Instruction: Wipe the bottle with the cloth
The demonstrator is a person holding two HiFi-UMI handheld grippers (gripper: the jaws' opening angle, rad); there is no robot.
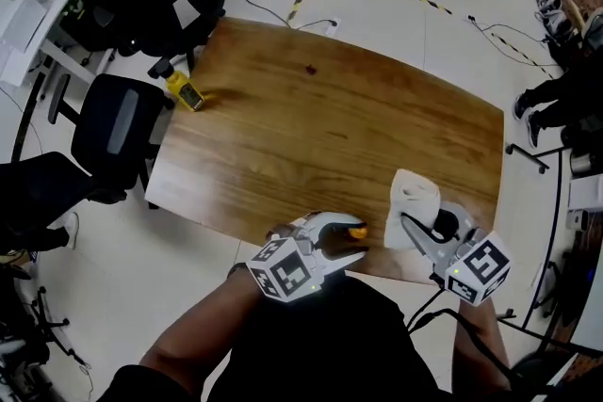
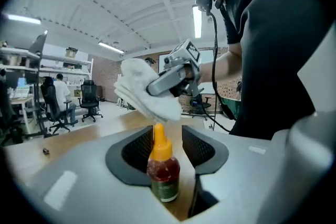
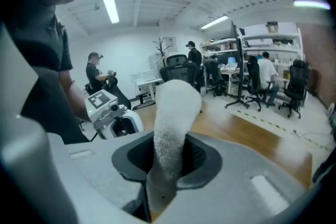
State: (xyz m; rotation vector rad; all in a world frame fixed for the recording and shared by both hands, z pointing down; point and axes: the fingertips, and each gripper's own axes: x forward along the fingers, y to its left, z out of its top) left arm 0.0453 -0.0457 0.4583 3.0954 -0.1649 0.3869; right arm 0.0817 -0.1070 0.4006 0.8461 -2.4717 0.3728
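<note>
A small bottle [image 2: 163,170] of red sauce with an orange cap stands upright on the wooden table [image 1: 311,127] at its near edge. It stands between the jaws of my left gripper [image 2: 168,139], which are apart and do not press on it. In the head view only the bottle's orange cap [image 1: 354,231] shows, past the left gripper [image 1: 344,245]. My right gripper [image 1: 415,226] is shut on a white cloth [image 1: 415,198], just right of the bottle. The cloth [image 2: 142,94] hangs close above the cap. In the right gripper view the cloth [image 3: 176,113] sticks up from the closed jaws.
A yellow item [image 1: 184,92] lies at the table's far left edge. Black office chairs [image 1: 118,122] stand left of the table. Cables run over the floor beyond it. People sit and stand at desks in the background.
</note>
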